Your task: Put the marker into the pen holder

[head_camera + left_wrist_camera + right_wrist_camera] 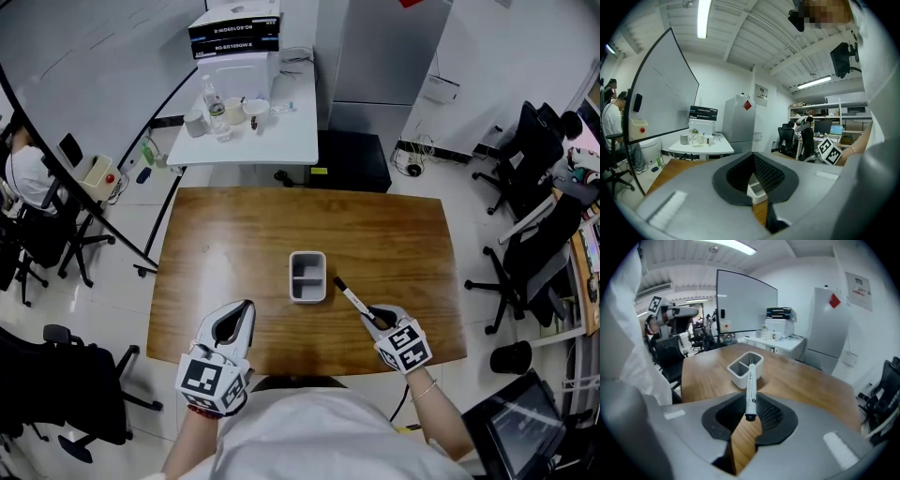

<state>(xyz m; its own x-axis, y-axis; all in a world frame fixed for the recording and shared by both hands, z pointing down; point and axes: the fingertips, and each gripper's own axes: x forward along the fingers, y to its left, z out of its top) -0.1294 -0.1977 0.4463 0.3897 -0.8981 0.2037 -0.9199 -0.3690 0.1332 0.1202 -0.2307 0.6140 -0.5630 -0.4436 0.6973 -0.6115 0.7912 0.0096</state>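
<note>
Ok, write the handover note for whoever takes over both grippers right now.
Right gripper: fingers shut on one end of the marker; its free end points toward the pen holder.
Left gripper: fingers together, nothing between them, over the near edge of the table.
Pen holder: middle of the table, two compartments, both look empty.
Done: marker grasped.
Left: bring the marker over the holder and drop it into a compartment.

Only a sliver of the pen holder (756, 190) shows behind the left gripper (753, 154); right of the pen holder, the right gripper (372, 316) hides the tail of the marker (352, 298).
</note>
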